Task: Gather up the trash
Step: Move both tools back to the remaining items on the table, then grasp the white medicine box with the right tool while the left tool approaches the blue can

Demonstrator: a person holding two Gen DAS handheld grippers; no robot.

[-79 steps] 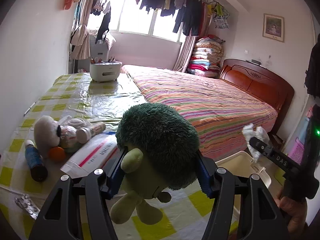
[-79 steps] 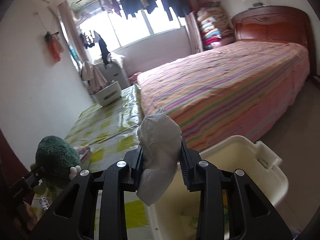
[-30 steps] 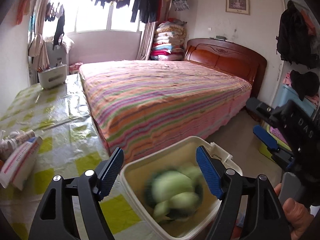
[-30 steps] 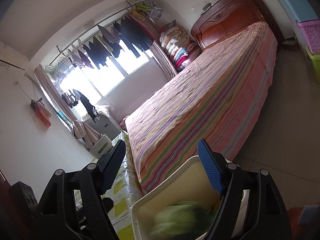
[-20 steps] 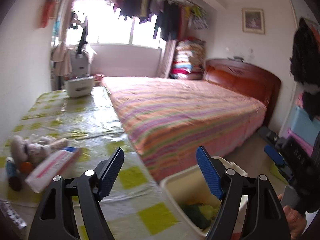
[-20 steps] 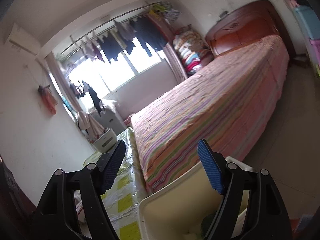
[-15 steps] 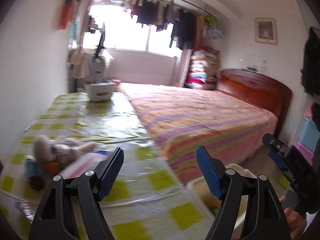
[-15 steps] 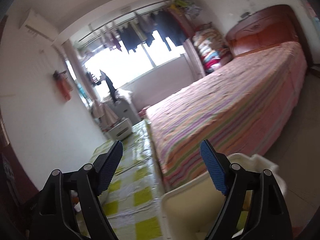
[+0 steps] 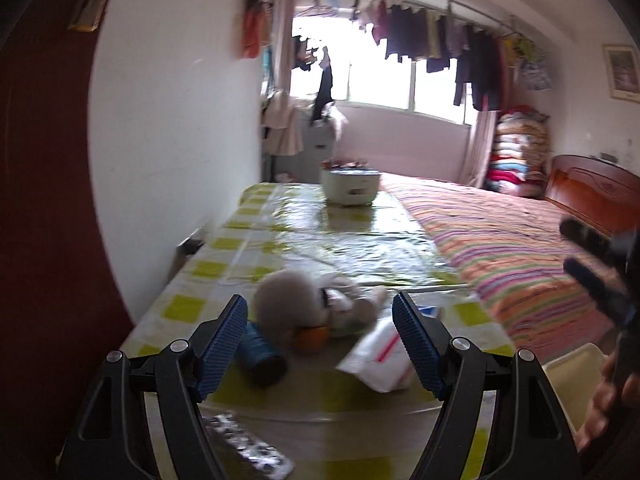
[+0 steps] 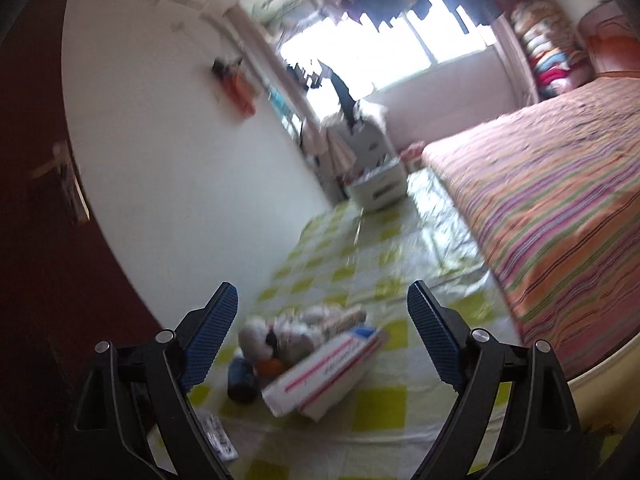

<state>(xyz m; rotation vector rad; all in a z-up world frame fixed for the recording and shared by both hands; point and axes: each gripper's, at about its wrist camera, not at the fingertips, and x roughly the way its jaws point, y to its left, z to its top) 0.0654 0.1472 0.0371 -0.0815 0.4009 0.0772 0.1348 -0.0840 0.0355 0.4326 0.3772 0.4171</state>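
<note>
A small heap of things lies on the yellow-checked table: a grey plush toy (image 9: 304, 304) (image 10: 272, 334), a dark blue bottle (image 9: 260, 350) (image 10: 241, 380), a small orange ball (image 9: 310, 336) and a white box with a red stripe (image 9: 378, 354) (image 10: 326, 370). A foil blister pack (image 9: 248, 448) lies nearer the table's front edge. My left gripper (image 9: 320, 344) is open and empty, facing the heap. My right gripper (image 10: 322, 336) also faces the heap; its jaws are opening with nothing between them. The cream bin (image 9: 576, 376) shows at the lower right.
A white basket (image 9: 350, 186) stands at the table's far end. The striped bed (image 9: 516, 248) runs along the table's right side. A white wall and a dark red door (image 10: 36, 200) are on the left. A hand (image 9: 604, 400) with the right gripper shows at the right edge.
Both grippers dropped what they held into the cream bin, then swung left from the bin to the table. The heap of things has come into the middle of both views.
</note>
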